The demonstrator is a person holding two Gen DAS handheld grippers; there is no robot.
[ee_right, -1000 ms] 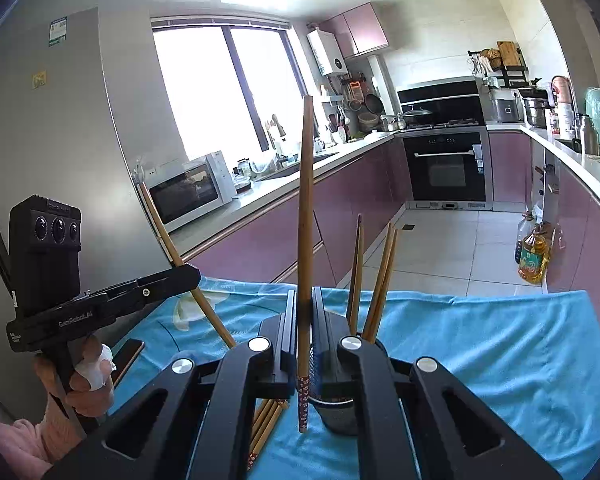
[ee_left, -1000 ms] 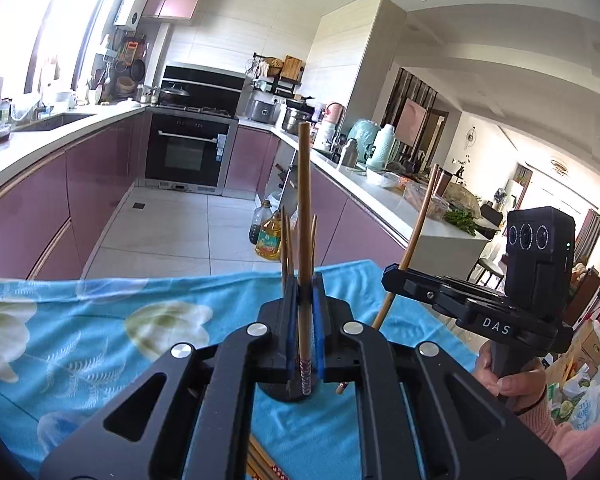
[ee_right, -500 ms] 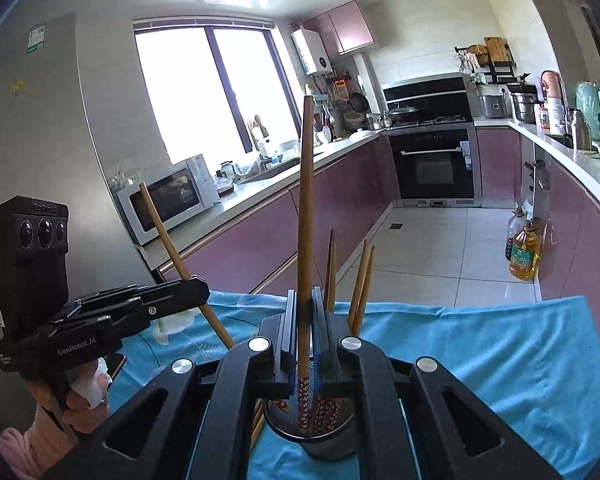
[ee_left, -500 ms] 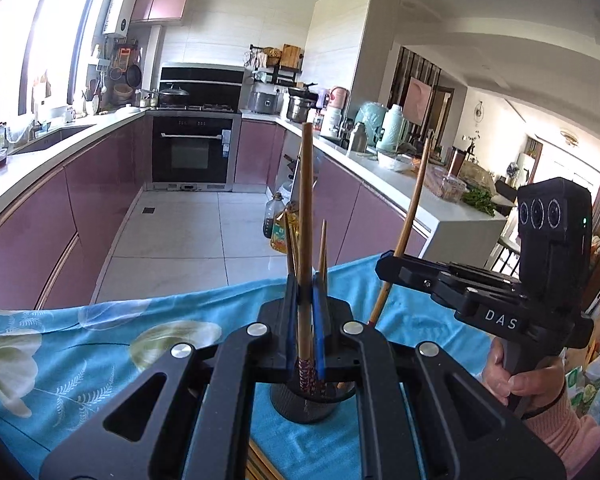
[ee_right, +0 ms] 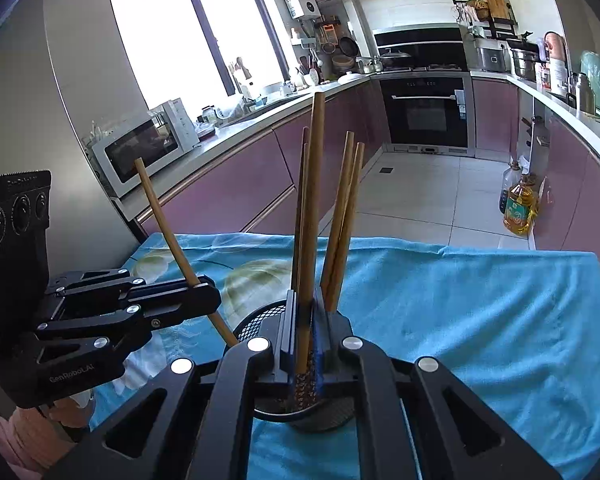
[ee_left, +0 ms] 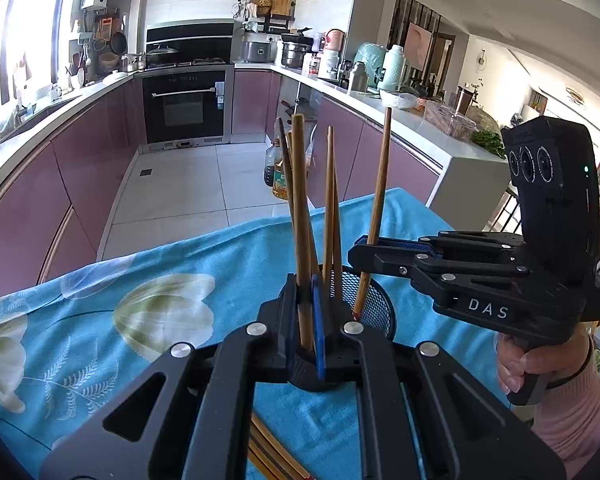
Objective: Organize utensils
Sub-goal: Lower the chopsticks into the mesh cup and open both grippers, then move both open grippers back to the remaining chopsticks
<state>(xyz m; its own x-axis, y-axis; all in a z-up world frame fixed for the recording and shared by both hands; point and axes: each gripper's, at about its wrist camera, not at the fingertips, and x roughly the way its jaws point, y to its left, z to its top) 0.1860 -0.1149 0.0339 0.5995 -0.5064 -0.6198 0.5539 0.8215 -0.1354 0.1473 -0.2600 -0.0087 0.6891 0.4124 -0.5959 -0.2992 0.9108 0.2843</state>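
Over a blue flowered cloth [ee_left: 100,280] covering the surface in a purple-fronted kitchen, the left wrist view shows the left tongs [ee_left: 308,308] clenched on an upright wooden chopstick [ee_left: 302,220], its lower end dipping toward the black mesh holder [ee_left: 374,300] directly below. Several chopsticks [ee_left: 332,208] already lean inside the holder. To the right, the right tongs [ee_left: 366,250] grasp a second chopstick [ee_left: 378,184], tilted, its tip at the holder's rim. More chopsticks [ee_left: 272,456] lie loose on the cloth at the bottom edge.

From the right wrist view, the right tongs [ee_right: 306,328] are closed on their chopstick [ee_right: 312,200], its patterned end hanging within the holder [ee_right: 256,320]. Standing chopsticks [ee_right: 346,216] fan rightward behind it. At left, the left tongs [ee_right: 204,300] pinch a slanted chopstick [ee_right: 172,240] whose tip points in over the near rim.

Both sticks appear ready to drop. Doing it well likely means lowering each until its tip is inside the mesh wall, easing one grip at a time, and keeping the slanted stick clear of those already standing, so the light holder does not tip.
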